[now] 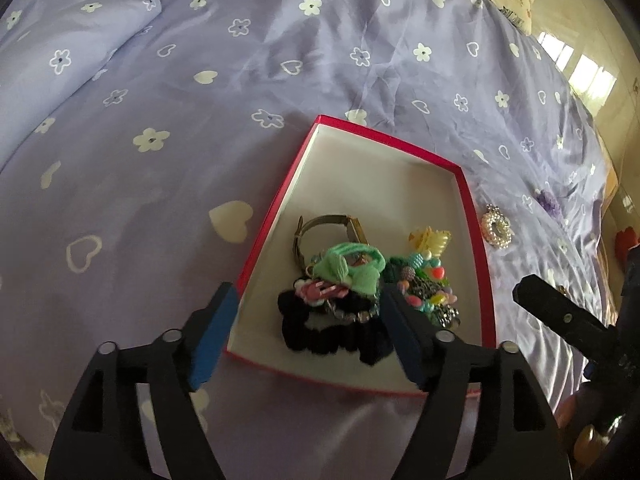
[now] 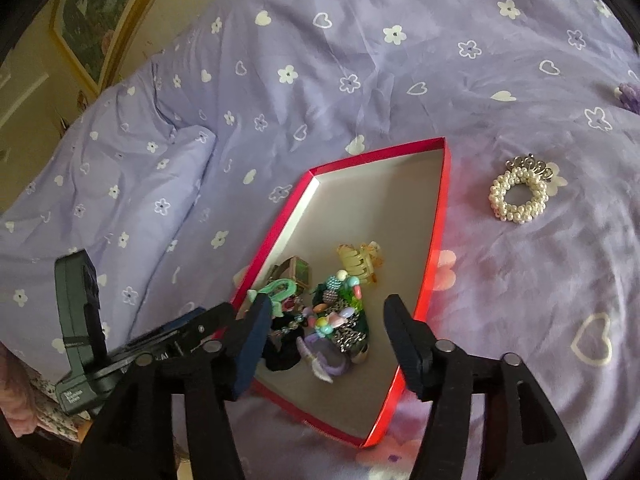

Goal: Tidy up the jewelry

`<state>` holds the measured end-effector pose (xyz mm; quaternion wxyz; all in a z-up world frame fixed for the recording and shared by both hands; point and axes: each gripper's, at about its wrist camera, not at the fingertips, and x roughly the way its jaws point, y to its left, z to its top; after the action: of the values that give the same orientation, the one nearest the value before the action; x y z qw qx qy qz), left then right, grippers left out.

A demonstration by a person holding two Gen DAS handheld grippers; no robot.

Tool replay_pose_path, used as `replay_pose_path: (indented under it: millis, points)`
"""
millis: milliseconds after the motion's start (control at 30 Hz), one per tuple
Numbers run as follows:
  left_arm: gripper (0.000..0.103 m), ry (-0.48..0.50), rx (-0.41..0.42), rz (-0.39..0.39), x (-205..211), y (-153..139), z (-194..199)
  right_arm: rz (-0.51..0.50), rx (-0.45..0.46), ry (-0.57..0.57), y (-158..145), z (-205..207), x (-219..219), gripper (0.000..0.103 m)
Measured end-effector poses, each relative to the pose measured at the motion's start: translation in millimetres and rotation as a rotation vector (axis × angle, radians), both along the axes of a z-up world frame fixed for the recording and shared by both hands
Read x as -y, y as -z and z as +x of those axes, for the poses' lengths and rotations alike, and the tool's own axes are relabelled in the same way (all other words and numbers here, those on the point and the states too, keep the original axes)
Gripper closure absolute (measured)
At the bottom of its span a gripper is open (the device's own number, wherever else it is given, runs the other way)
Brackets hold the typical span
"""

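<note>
A red box (image 1: 478,248) (image 2: 434,240) with a white inside lies on the purple bedspread. It holds a pile of jewelry: a green hair tie (image 1: 352,268), a black scrunchie (image 1: 332,332), a beaded piece (image 1: 428,288) (image 2: 340,312), a yellow claw clip (image 1: 430,240) (image 2: 360,264) and a watch (image 1: 332,224). A pearl scrunchie (image 1: 497,227) (image 2: 520,196) lies on the bed to the right of the box. My left gripper (image 1: 308,332) is open above the near end of the box. My right gripper (image 2: 328,340) is open above the pile, empty.
A purple hair piece (image 1: 548,200) (image 2: 630,96) lies farther right on the bed. A folded pillow (image 1: 72,40) sits at the back left. The left gripper's body (image 2: 84,340) shows at the left of the right wrist view. A framed picture (image 2: 92,12) hangs on the wall.
</note>
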<state>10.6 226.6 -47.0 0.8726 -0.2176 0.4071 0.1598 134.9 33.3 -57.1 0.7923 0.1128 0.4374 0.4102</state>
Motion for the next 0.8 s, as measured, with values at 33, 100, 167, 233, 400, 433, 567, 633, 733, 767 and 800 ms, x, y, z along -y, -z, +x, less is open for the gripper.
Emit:
replay_pose_path:
  millis: [33, 100, 167, 233, 400, 433, 567, 633, 733, 767, 800]
  points:
    - [0.026, 0.000, 0.003, 0.006, 2, -1, -3, 0.007, 0.001, 0.000, 0, -2, 2, 0.032]
    - [0.021, -0.001, 0.004, 0.013, 6, -3, -7, 0.019, -0.005, 0.002, 0, -7, 5, 0.031]
    - [0.019, 0.000, 0.013, 0.004, 9, -4, -14, 0.028, -0.014, 0.003, 1, -10, 9, 0.030]
    - [0.018, -0.005, 0.018, -0.010, 10, -5, -19, 0.038, -0.021, 0.007, 2, -15, 13, 0.030]
    - [0.012, -0.022, 0.026, -0.047, 16, -2, -37, 0.063, -0.012, 0.019, 4, -28, 25, 0.028]
    - [0.011, -0.028, 0.025, -0.050, 17, 0, -41, 0.063, -0.009, 0.023, 6, -31, 28, 0.026]
    - [0.011, -0.045, 0.017, -0.066, 21, 8, -54, 0.057, -0.014, 0.045, 14, -41, 38, 0.024]
    - [0.011, -0.052, 0.017, -0.068, 22, 11, -60, 0.044, -0.016, 0.049, 17, -45, 42, 0.024]
    - [0.011, -0.059, 0.014, -0.058, 24, 10, -67, 0.024, 0.006, 0.049, 16, -52, 47, 0.023]
    - [0.011, -0.058, 0.017, -0.056, 25, 9, -69, 0.015, 0.021, 0.046, 14, -55, 47, 0.023]
    - [0.011, -0.055, 0.020, -0.048, 26, 6, -71, 0.007, 0.035, 0.042, 13, -58, 49, 0.022]
